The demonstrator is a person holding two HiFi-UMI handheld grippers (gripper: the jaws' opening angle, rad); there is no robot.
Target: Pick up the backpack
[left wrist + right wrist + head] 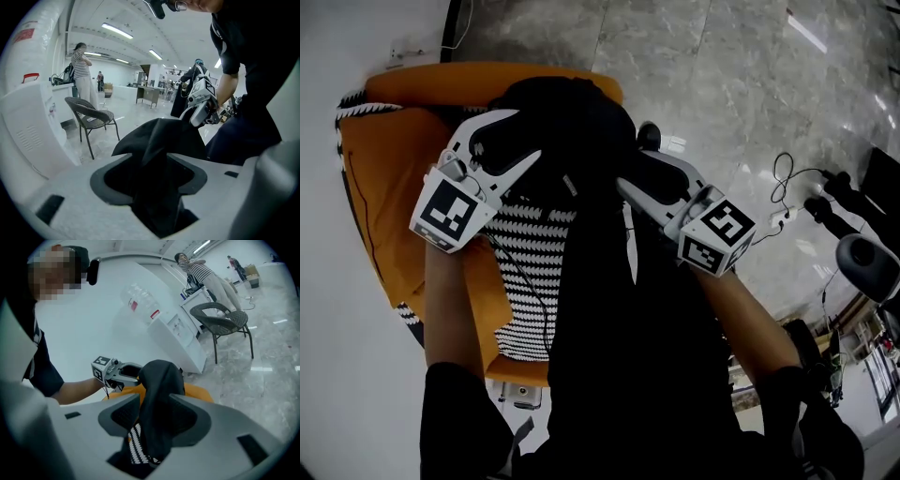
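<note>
On the orange seat [384,187] below me, the black backpack [572,122] lies over a black-and-white patterned cushion [530,253]. My left gripper [525,136] and right gripper [630,169] sit at either side of its top. Both have their fingers [61,192] spread wide, and a fold of the backpack's black cloth runs between each pair without being pinched.

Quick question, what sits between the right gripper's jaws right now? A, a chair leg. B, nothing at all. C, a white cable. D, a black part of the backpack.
D: the right gripper view shows a black fold of the backpack running up between the jaws of the right gripper, which stand open around it.
</note>
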